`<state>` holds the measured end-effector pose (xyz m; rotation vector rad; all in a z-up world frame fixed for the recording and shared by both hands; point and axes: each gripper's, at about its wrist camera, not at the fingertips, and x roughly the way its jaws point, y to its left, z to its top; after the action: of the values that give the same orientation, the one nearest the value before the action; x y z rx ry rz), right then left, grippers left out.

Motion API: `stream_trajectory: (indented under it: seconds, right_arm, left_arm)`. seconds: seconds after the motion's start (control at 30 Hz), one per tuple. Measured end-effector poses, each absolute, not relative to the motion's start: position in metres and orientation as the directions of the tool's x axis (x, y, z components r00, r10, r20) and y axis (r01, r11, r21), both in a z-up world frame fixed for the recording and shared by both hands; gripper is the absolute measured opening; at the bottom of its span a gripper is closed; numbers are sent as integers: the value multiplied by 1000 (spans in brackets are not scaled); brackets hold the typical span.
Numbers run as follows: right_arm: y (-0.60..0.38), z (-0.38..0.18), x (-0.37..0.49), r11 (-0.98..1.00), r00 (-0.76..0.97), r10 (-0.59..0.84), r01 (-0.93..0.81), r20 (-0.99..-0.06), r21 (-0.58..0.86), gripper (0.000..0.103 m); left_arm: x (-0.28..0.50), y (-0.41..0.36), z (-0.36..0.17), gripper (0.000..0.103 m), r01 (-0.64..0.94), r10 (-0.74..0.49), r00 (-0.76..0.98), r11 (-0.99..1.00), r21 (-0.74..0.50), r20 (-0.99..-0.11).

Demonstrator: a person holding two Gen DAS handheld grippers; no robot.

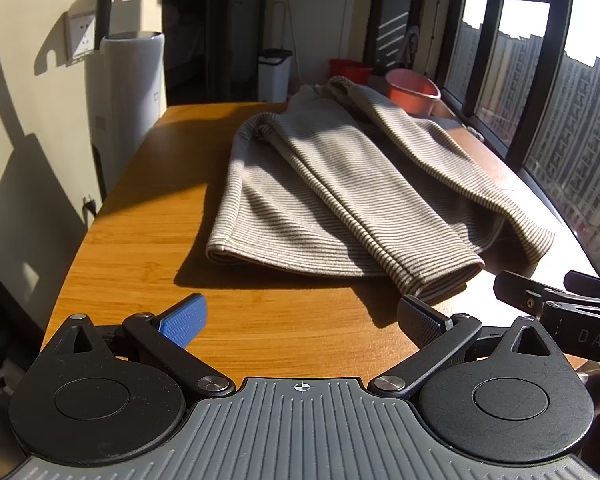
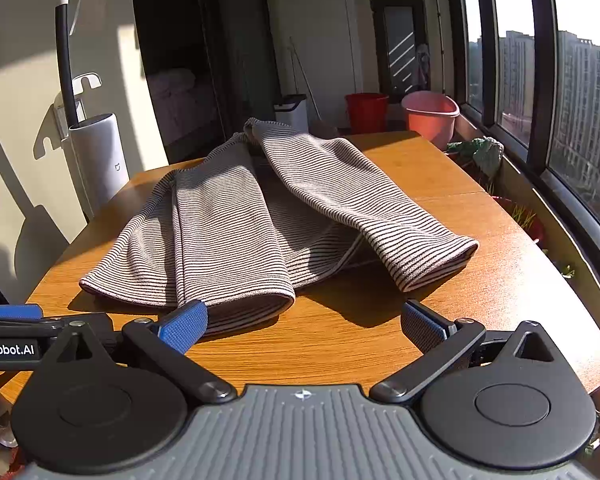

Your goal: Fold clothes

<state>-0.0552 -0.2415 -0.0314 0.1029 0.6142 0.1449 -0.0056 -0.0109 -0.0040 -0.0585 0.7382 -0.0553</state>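
Note:
A beige striped garment lies on the wooden table, its two sleeves folded in over the body with cuffs towards me. It also shows in the right wrist view. My left gripper is open and empty, just short of the garment's near hem. My right gripper is open and empty, with its left pad close to the nearer cuff. The right gripper's body shows at the right edge of the left wrist view. The left gripper's body shows at the left edge of the right wrist view.
A white cylindrical appliance stands left of the table. A pink basin, a red bucket and a white bin sit beyond the far edge. Windows and potted plants run along the right.

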Motion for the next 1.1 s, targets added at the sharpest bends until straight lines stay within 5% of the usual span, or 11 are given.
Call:
stream_trajectory:
  seconds: [1.1]
  right_arm:
    - [-241, -34, -55, 984, 802, 168, -105, -574, 142, 103]
  left_arm:
    - [-4, -9, -5, 103, 23, -69, 733, 997, -77, -676]
